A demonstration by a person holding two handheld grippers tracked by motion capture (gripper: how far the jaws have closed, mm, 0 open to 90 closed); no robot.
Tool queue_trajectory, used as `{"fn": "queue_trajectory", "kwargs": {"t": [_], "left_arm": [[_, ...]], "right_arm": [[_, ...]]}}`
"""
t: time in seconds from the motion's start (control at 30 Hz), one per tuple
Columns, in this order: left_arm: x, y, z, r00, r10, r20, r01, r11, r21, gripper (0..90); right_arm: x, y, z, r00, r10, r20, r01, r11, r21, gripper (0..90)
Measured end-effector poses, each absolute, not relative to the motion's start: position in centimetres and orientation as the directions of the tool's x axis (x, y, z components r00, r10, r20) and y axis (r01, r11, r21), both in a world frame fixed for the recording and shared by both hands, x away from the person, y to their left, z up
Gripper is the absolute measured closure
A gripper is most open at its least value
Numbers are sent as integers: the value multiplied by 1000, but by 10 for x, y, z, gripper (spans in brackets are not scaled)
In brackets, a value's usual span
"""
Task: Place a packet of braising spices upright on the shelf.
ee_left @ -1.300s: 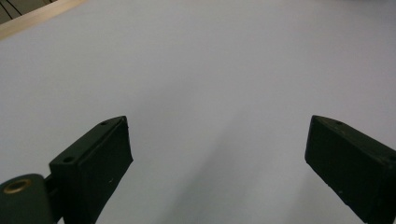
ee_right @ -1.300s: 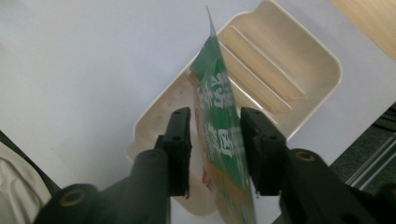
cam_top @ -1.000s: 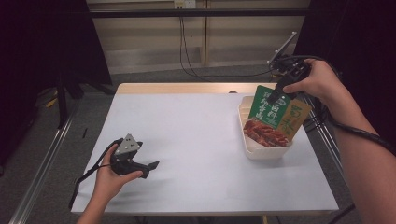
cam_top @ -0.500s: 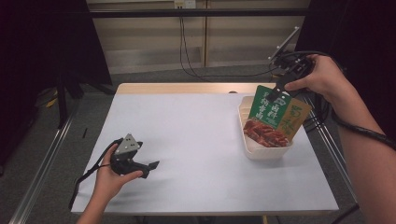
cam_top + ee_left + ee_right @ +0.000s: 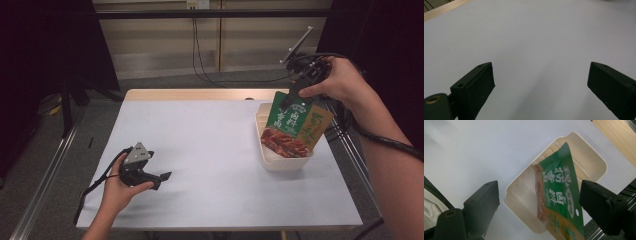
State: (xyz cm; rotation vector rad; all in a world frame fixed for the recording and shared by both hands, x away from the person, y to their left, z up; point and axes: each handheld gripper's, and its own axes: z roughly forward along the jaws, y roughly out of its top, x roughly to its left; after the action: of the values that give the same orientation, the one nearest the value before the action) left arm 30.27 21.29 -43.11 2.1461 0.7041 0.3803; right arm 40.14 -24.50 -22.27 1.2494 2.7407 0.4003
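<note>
Hovering over the right end of the tabletop (image 5: 210,140), the right tongs (image 5: 539,186) stand wide open with nothing between their pads. The right gripper view looks down past both black jaws onto the work below. Straight beneath them, a little apart from the tips, is the green food packet (image 5: 559,187). Its top edge is the part nearest the tongs, and its long axis runs from there down into the cream tray (image 5: 596,160).

In the high view the packet (image 5: 292,125) stands nearly upright in the tray (image 5: 280,162), tilted a little. Its printed face is turned towards the person and its foot rests on the tray floor. A yellow panel shows along its right side; I cannot tell whether that belongs to the same packet or to a second one behind it. Nothing else can be seen in the tray, which has low ribs along one inner wall.

The right hand (image 5: 340,80) is much the nearer one. Any new grip would mean coming straight down so the jaws straddle the thin top edge, and the gap already lines up roughly across it.

Well apart, near the front left of the tabletop, the left tongs (image 5: 162,177) lie low with their jaws spread. They are empty and point across bare white surface.
</note>
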Motion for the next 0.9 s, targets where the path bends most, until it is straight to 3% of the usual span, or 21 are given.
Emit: {"fn": "queue_trajectory", "kwargs": {"t": [0.9], "left_arm": [[301,218,-429,797,603,26,355,-503,788,65]], "right_arm": [[399,-187,-251,-742,668,57,652,698,297,166]]}}
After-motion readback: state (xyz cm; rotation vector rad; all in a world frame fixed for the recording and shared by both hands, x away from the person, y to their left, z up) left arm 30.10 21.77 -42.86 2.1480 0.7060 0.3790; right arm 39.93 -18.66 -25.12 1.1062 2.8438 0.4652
